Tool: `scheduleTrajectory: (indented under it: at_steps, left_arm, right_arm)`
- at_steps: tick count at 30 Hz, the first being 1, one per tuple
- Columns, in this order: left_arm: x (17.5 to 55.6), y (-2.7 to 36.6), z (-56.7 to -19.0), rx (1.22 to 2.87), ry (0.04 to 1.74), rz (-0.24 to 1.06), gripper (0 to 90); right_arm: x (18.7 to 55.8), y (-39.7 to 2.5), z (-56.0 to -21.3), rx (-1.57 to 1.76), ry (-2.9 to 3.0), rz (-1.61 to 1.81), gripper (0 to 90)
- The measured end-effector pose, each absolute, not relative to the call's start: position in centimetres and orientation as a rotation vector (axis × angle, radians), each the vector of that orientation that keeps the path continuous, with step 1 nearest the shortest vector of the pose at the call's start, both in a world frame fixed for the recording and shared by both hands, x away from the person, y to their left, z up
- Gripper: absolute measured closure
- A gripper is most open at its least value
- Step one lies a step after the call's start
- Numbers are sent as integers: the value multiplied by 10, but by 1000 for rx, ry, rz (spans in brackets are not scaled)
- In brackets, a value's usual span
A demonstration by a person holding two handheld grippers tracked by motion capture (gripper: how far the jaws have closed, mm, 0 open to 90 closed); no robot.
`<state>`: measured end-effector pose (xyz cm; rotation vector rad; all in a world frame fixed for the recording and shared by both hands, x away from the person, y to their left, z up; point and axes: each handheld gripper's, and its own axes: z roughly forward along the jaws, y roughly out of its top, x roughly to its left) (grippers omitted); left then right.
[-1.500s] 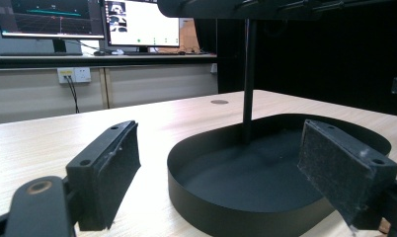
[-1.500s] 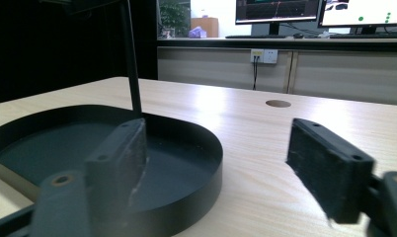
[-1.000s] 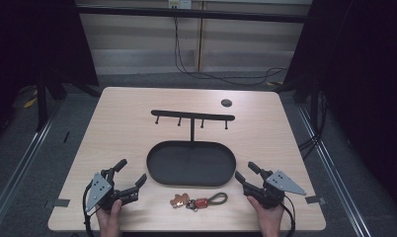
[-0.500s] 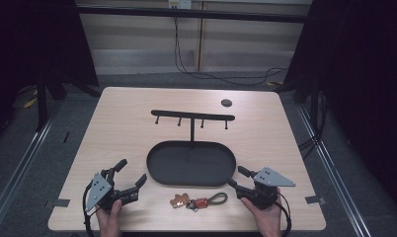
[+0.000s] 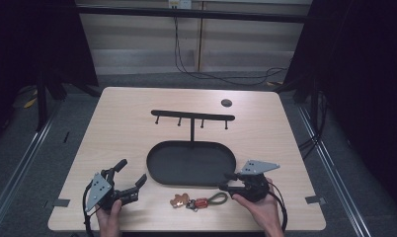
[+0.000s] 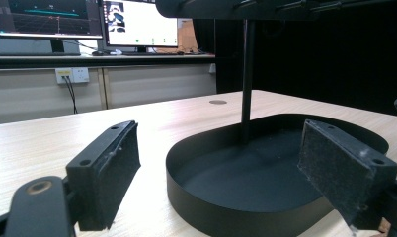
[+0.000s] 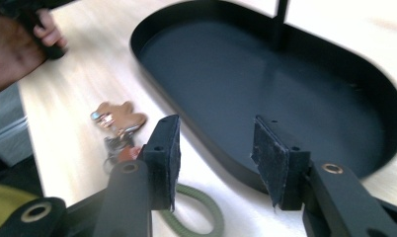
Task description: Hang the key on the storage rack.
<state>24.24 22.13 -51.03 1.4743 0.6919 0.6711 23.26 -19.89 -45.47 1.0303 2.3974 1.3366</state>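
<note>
A keychain point(image 5: 199, 201) lies flat on the tabletop point(image 5: 117, 128) near the person's edge, between the two hands and just in front of the near rim of a black oval tray point(image 5: 191, 163). Its long axis runs left to right: a brown gingerbread-shaped charm point(image 5: 178, 200) at the left end, a red clip in the middle, and a green cord loop point(image 5: 217, 198) at the right end.

The right gripper point(image 5: 228, 181) is the nearer one. It sits just right of the cord loop, pointing left toward it, its jaws parted to a medium gap and holding nothing. In the right gripper view the loop point(image 7: 196, 210) passes just under the left jaw, with the charm point(image 7: 118, 114) farther ahead and to the left, so the keychain lies below and left of the jaw line, not between the jaws.

The left gripper point(image 5: 132, 177) rests well to the left of the charm, angled toward the tray, jaws spread wide and empty.

Bare tabletop surrounds the keychain on its left and near sides; the tray rim hems it in behind. From the tray rises a post carrying a hook bar point(image 5: 192, 116), with open tabletop beyond.
</note>
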Motion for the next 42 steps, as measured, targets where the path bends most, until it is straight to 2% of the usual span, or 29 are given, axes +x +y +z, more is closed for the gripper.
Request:
scheduleTrajectory:
  at_steps: [3,7,13,27,42]
  left_arm:
    - [242,221,-510,1474,692,670,156]
    - [242,221,-510,1473,691,670,156]
    - [242,221,-510,1474,691,670,156]
    - [242,221,-510,1474,692,670,157]
    - [243,221,-510,1475,695,666,156]
  right_arm:
    - [238,-194,-450,1021,2462,1302,552]
    - [248,-191,-446,1006,2593,1235,634]
    - [251,-195,-445,998,2681,1151,706]
    - [252,-195,-469,1016,2827,968,731]
    - [256,-184,-476,1058,2844,781,729]
